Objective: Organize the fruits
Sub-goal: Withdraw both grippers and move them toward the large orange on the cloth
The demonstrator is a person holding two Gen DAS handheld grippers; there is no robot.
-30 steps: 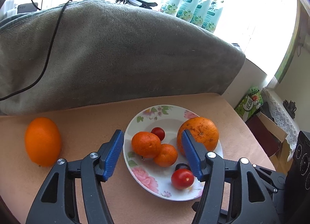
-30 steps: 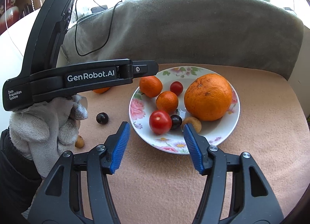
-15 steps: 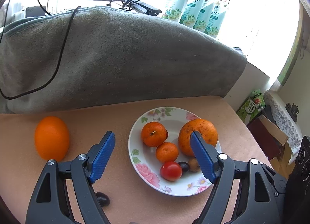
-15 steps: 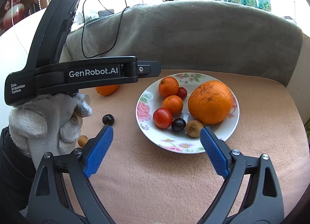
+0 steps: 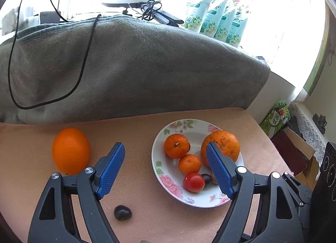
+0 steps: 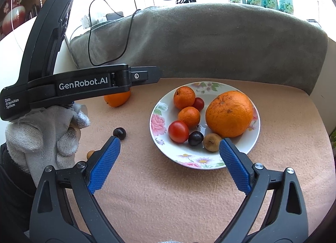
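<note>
From the left wrist, the left gripper (image 5: 164, 166) hung spread wide and empty above the table, a loose orange (image 5: 71, 151) near its back-left edge and a dark cherry (image 5: 123, 212) nearer; round fruit might roll if nudged.

From the right wrist, the right gripper (image 6: 169, 162) gaped, holding nothing, before the floral plate (image 6: 157, 125).

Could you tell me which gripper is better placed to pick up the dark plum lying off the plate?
Left, probably. The left gripper is open with the plum just below its jaws; the right gripper faces the plate.
</note>
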